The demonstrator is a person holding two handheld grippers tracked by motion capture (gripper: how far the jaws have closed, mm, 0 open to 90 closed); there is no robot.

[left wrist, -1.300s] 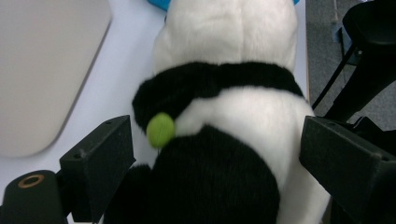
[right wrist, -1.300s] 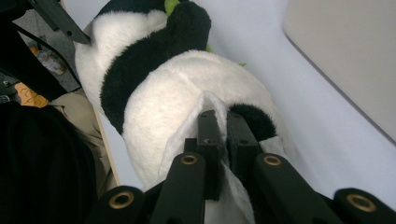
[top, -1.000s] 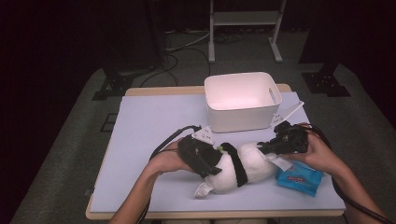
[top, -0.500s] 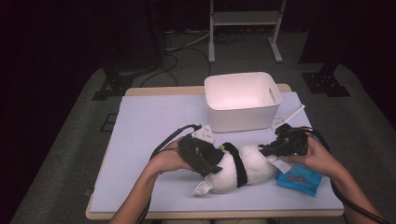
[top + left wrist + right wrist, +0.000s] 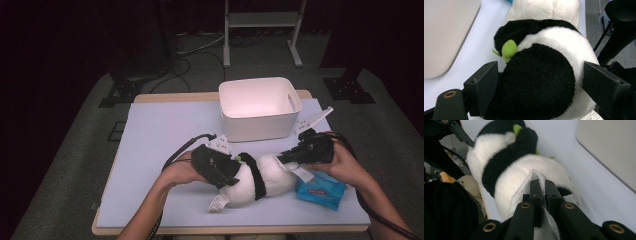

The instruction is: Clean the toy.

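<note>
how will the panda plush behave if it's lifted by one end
The panda plush looks soft, so it would probably sag. The left hand-held gripper straddles its plump black part, which likely squashes rather than slips. The white wipe clamped in the right hand-held gripper looks floppy.

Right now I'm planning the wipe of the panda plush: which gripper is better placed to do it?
Right. The right gripper is shut on a white wipe against the panda plush; the left gripper straddles its black end, steadying it.
</note>
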